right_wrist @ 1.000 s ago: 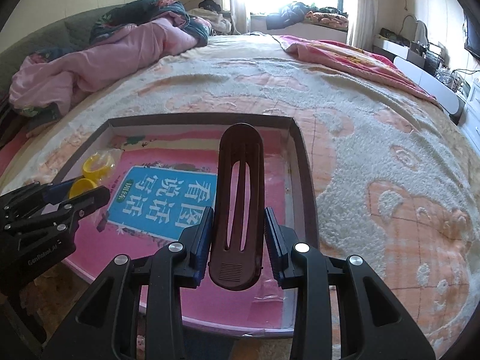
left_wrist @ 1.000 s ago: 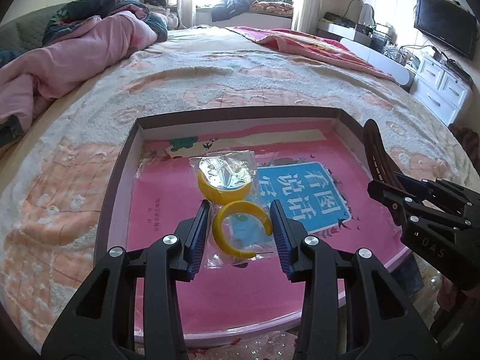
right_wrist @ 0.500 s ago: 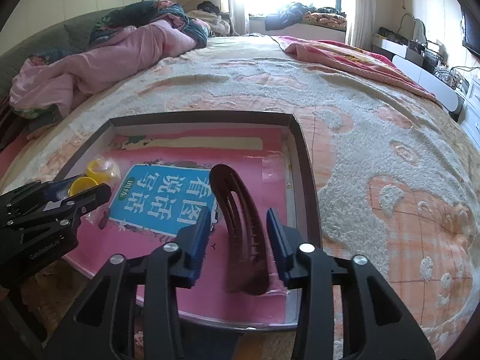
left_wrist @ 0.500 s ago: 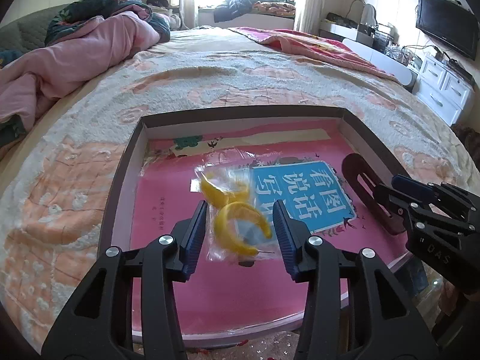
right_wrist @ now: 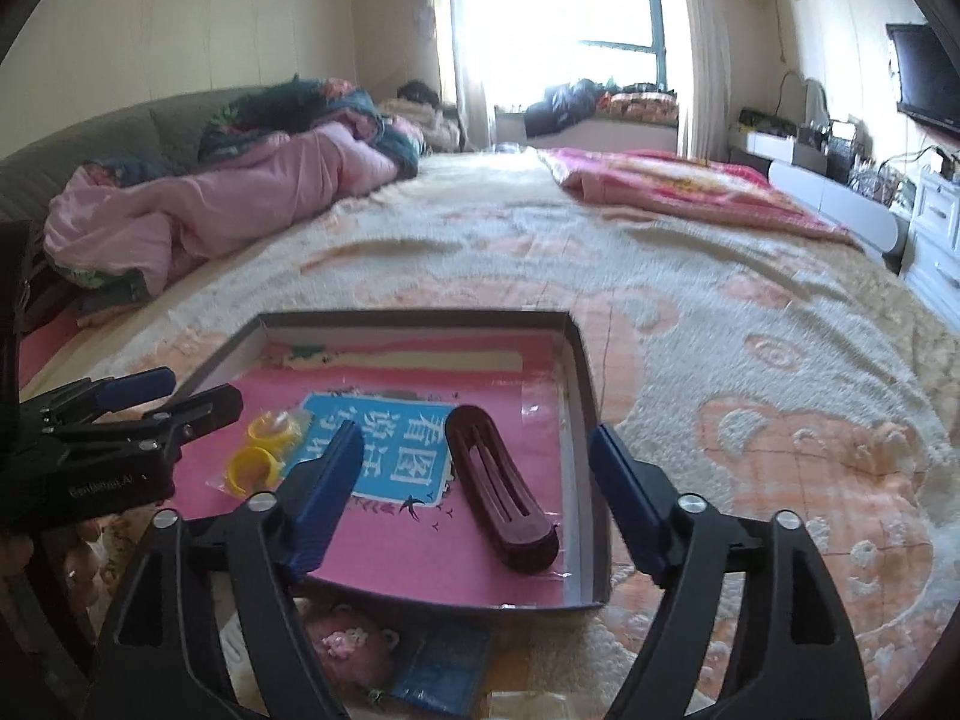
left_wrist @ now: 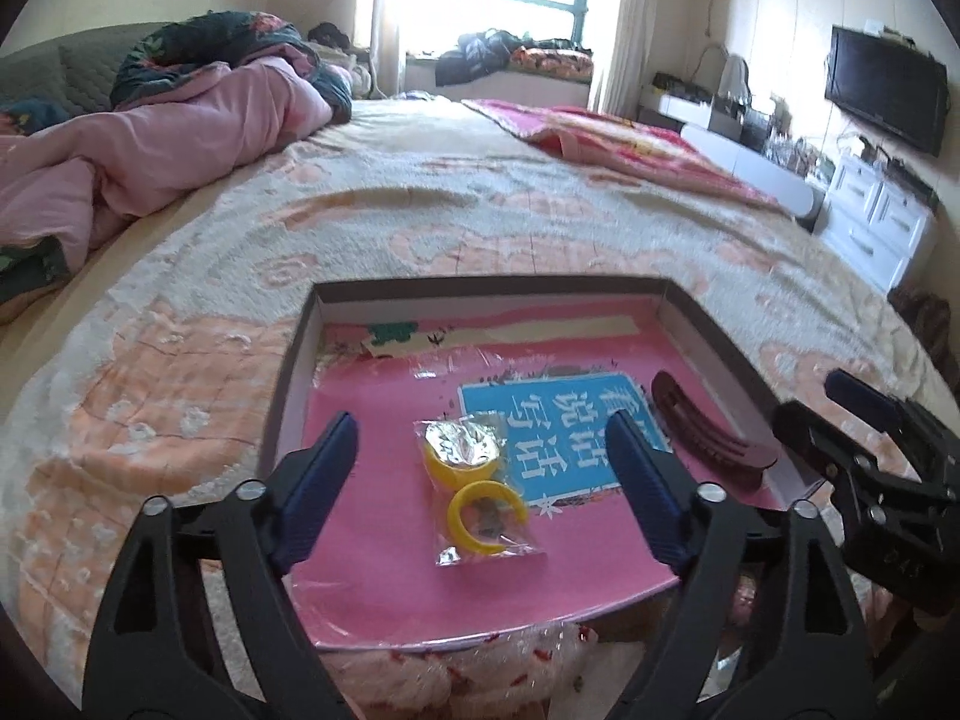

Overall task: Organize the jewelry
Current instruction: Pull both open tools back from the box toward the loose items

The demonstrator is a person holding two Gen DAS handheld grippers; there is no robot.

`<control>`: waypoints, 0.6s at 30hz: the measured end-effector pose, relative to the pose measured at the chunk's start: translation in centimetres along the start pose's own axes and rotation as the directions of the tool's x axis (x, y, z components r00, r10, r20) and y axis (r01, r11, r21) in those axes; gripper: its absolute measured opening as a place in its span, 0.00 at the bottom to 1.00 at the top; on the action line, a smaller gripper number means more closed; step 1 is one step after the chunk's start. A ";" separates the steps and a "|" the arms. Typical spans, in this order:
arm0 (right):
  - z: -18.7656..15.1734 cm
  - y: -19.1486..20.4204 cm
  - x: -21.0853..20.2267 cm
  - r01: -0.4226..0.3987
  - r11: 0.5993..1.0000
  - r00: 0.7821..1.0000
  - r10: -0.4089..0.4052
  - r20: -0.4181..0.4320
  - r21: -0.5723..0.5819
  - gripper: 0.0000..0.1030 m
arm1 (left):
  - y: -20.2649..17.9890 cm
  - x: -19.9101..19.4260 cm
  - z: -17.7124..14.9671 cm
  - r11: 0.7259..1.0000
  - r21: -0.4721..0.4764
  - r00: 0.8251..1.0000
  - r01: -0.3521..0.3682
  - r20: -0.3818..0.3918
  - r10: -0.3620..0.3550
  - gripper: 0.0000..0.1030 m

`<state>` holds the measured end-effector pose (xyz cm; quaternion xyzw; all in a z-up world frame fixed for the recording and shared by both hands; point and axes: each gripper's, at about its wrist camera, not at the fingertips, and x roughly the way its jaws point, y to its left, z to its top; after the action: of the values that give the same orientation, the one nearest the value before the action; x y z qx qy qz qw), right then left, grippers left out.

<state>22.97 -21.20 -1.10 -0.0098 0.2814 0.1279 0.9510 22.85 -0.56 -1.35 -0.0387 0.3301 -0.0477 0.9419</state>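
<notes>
A clear bag with two yellow bangles [left_wrist: 475,480] lies on the pink floor of a shallow box [left_wrist: 456,286] on the bed; it also shows in the right wrist view [right_wrist: 264,450]. A dark brown hair clip [right_wrist: 501,495] lies in the box near its right wall, also seen in the left wrist view [left_wrist: 708,441]. My left gripper [left_wrist: 483,483] is open, held above and just short of the bag. My right gripper [right_wrist: 474,486] is open, held above the near end of the clip. Neither holds anything.
The box [right_wrist: 414,318] sits on a cream and peach blanket [right_wrist: 750,360]. A pink quilt [left_wrist: 150,150] is heaped at the back left. A small blue packet [right_wrist: 444,669] and a pink item [right_wrist: 348,639] lie below the box's near edge. White drawers [left_wrist: 876,228] stand at right.
Both grippers opened wide and pulled back and up. The bag of bangles and the hair clip were let go and now lie in the box.
</notes>
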 end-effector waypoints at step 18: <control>-0.2 0.8 -6.2 0.004 1.000 0.992 -0.006 0.126 0.010 0.88 | 1.6 -6.7 0.0 0.998 -0.068 0.986 -0.001 0.167 0.012 0.89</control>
<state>17.64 -21.97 2.09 0.0021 0.2214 0.1245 0.9672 17.77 1.75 2.60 -0.0731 0.2513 -0.0300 0.9647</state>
